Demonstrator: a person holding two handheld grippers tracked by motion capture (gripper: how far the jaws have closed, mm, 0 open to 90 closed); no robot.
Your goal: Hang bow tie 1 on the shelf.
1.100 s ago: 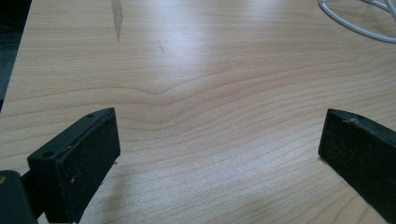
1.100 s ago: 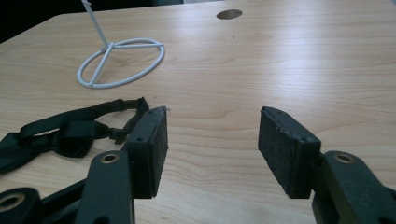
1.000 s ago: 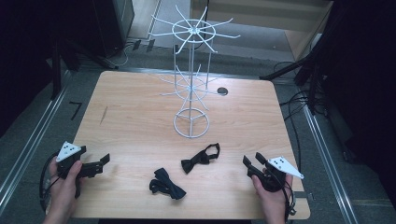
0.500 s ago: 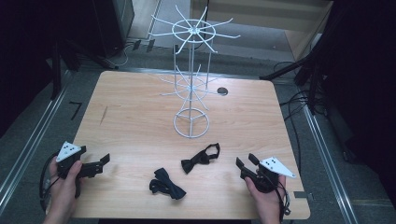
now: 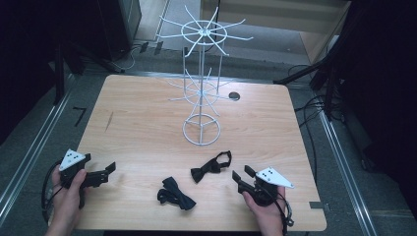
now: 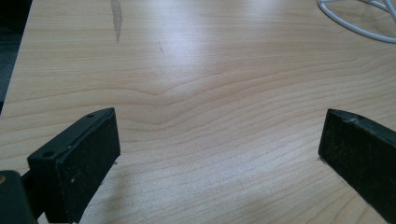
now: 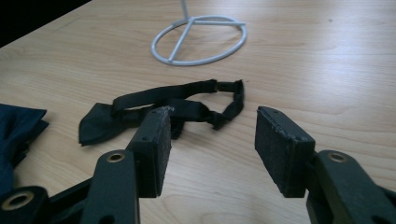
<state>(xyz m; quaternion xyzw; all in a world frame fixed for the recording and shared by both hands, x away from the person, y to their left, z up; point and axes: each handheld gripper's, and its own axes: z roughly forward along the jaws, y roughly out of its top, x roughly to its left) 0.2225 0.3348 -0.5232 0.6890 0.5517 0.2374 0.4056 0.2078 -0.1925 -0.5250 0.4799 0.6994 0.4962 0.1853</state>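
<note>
Your right tool [image 5: 245, 177] sits low over the near right of the tabletop [image 5: 147, 123], jaws apart w/ nothing between them; in the right gripper view [image 7: 210, 149] they point at the black bow tie [image 7: 159, 109], which lies just beyond the tips, not touching them. Your right hand [image 5: 265, 206] grips the tool from below, cable trailing off the near edge

Your left tool [image 5: 105, 171] is at the near left corner, jaws wide apart & empty; in the left gripper view [image 6: 217, 154] there's bare wood between them, w/ a dark streak farther up the grain. Your left hand [image 5: 69, 189] holds it, grey plate on top

The bow tie [image 5: 211, 166] lies flat between the right tool & the stand's base, strap looped toward the far side. A 2nd tie [image 5: 173, 192], darker blue-ish in the right gripper view [image 7: 18, 135], lies near the front edge, left of the first & apart from it

White wire stand [image 5: 201, 88] is upright mid-tabletop, round base ring [image 5: 201, 132] flat on the wood, two tiers of spokes above, all bare. Small dark grommet hole [image 5: 234, 96] just right of the stand toward the far edge
</note>
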